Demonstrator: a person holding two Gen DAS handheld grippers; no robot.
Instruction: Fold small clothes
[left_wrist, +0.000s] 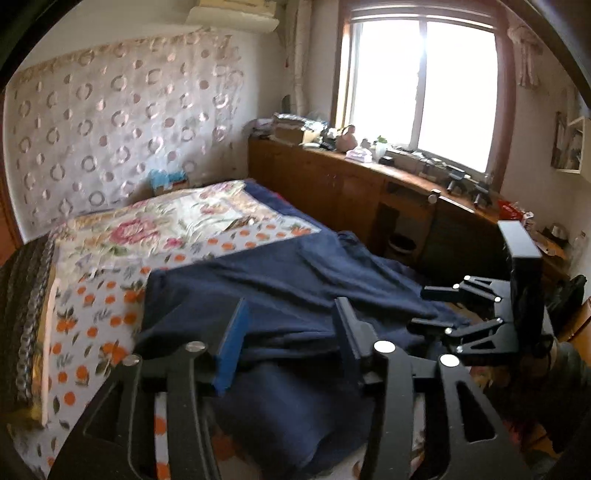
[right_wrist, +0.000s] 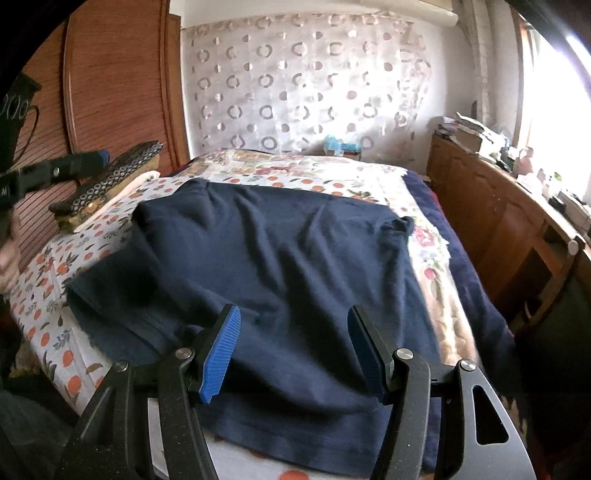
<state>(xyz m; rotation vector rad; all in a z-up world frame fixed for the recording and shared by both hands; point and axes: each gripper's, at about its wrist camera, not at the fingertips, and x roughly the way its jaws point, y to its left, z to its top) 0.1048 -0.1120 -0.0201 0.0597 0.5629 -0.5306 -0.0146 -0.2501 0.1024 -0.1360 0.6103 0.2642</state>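
Observation:
A navy blue garment (right_wrist: 266, 251) lies spread, with some wrinkles, on the orange-print bed sheet (right_wrist: 48, 266). In the left wrist view the same garment (left_wrist: 280, 288) looks partly folded over itself. My left gripper (left_wrist: 291, 332) hovers over its near edge, jaws apart, and nothing is pinched between the blue pads (left_wrist: 231, 350). My right gripper (right_wrist: 295, 350) is open too, just above the garment's near hem. The right gripper (left_wrist: 461, 314) also shows at the right of the left wrist view. The left gripper (right_wrist: 55, 170) shows at the far left of the right wrist view, with a hand (right_wrist: 7, 254) below it.
A dark patterned pillow (right_wrist: 110, 177) lies at the bed's head by the wooden headboard (right_wrist: 110, 74). A floral quilt (left_wrist: 166, 218) covers the far part of the bed. A cluttered wooden cabinet (left_wrist: 332, 184) runs under the window on the right.

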